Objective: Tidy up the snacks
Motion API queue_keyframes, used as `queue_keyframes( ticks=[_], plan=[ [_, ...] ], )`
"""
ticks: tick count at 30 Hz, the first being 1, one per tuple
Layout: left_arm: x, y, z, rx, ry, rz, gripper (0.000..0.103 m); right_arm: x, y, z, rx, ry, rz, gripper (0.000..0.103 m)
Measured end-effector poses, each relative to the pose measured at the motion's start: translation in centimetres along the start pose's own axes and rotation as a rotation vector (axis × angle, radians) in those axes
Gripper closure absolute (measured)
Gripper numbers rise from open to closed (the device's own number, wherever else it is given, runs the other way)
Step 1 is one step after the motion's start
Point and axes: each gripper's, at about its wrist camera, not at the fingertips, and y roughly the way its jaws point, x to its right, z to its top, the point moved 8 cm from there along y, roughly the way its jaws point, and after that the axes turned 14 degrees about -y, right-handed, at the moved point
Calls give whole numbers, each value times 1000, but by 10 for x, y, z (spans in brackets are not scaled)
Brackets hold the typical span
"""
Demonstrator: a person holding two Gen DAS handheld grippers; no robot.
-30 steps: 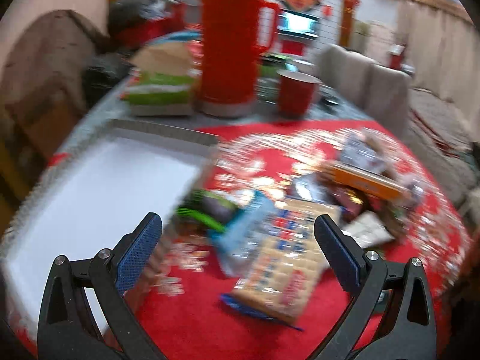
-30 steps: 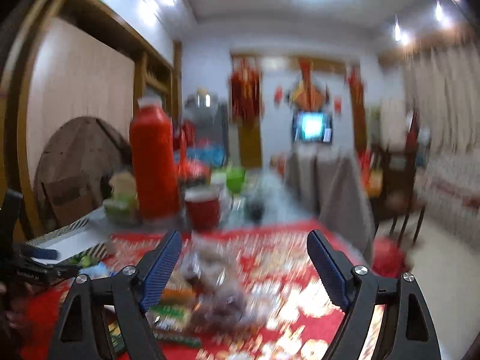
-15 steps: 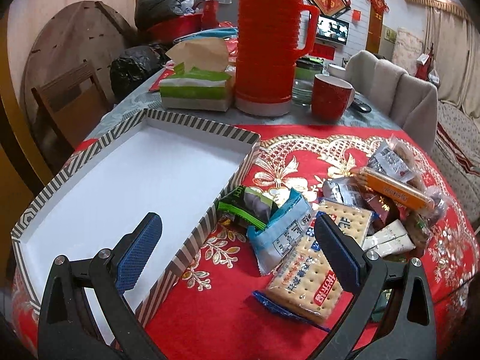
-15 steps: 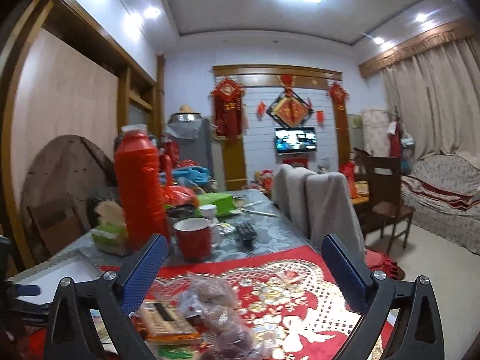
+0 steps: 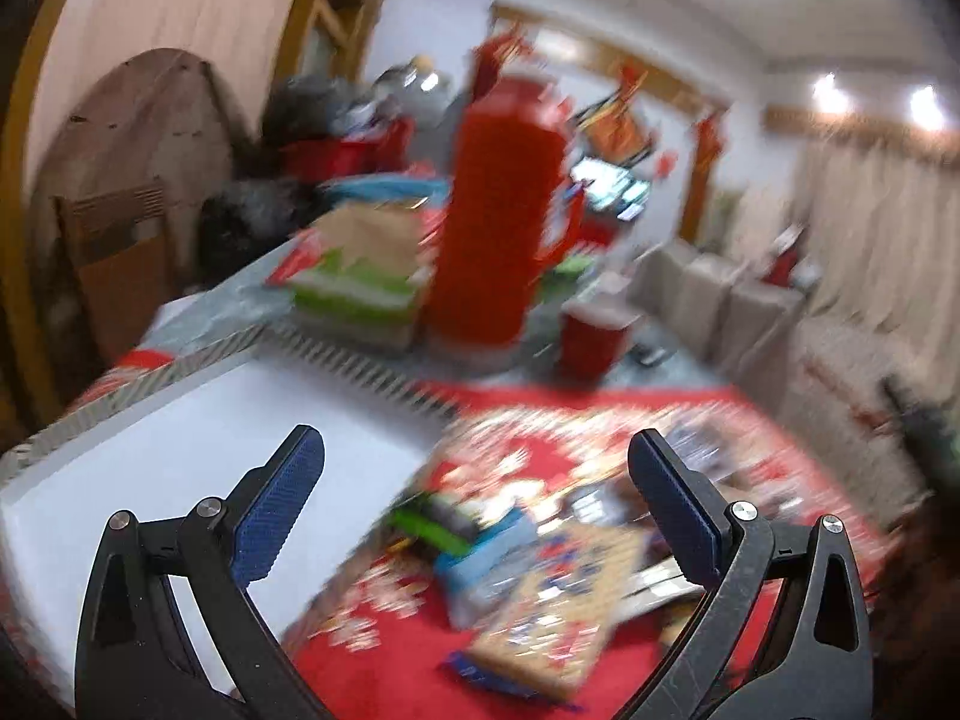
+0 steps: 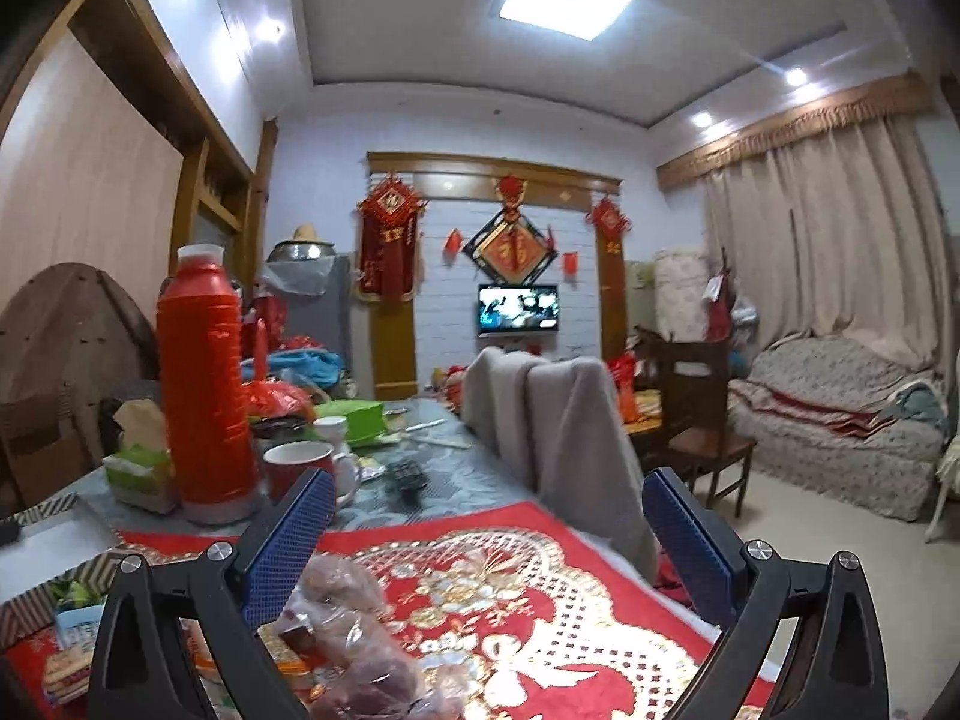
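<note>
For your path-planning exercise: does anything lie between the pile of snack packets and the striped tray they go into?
Nothing visible does. The snack packets lie on the red cloth right beside the striped tray, whose white floor looks bare. Only the tray's low wall must be cleared. Both tongs, left and right, are open.

The left wrist view sits low over the table's near edge, tilted slightly down across the tray (image 5: pixel 180 450) and the snacks (image 5: pixel 528 576); it is blurred. The right wrist view looks level from the same edge, farther right, over the red cloth (image 6: pixel 540 588) toward the far wall and TV (image 6: pixel 519 309). Both views share the thermos (image 5: pixel 504 216) (image 6: pixel 204 384), the red cup (image 5: pixel 591 339) (image 6: pixel 297 468) and the tray's corner.
</note>
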Motion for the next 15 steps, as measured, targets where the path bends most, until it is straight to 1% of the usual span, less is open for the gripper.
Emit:
queue_keyframes(
  ticks=[1, 2, 3, 4, 7, 9, 11, 13, 15],
  plan=[
    [6, -5, 2, 5, -8, -66, 1, 0, -1, 1, -2, -1, 2, 1],
    [10, -8, 2, 6, -13, -116, 1, -1, -1, 1, -9, -10, 3, 1],
    [13, -8, 1, -3, -13, -150, 1, -3, -1, 0, -14, -24, -6, 1],
    [16, -6, -1, -21, -9, -165, 1, -4, -1, -1, -24, -39, -6, 1],
    [25, 4, -13, -112, 9, -215, 1, -10, 4, -3, -62, -62, 8, 1],
    [31, 10, -21, -185, 3, -275, 1, -14, 7, -6, -91, -64, 27, 1],
    [37, 12, -27, -235, 5, -318, 1, -14, 11, -10, -123, -55, 47, 1],
    [40, 14, -31, -266, 12, -326, 1, -14, 14, -13, -145, -44, 65, 1],
    [41, 17, -36, -291, 28, -303, 1, -12, 15, -16, -149, -20, 71, 1]
  ],
)
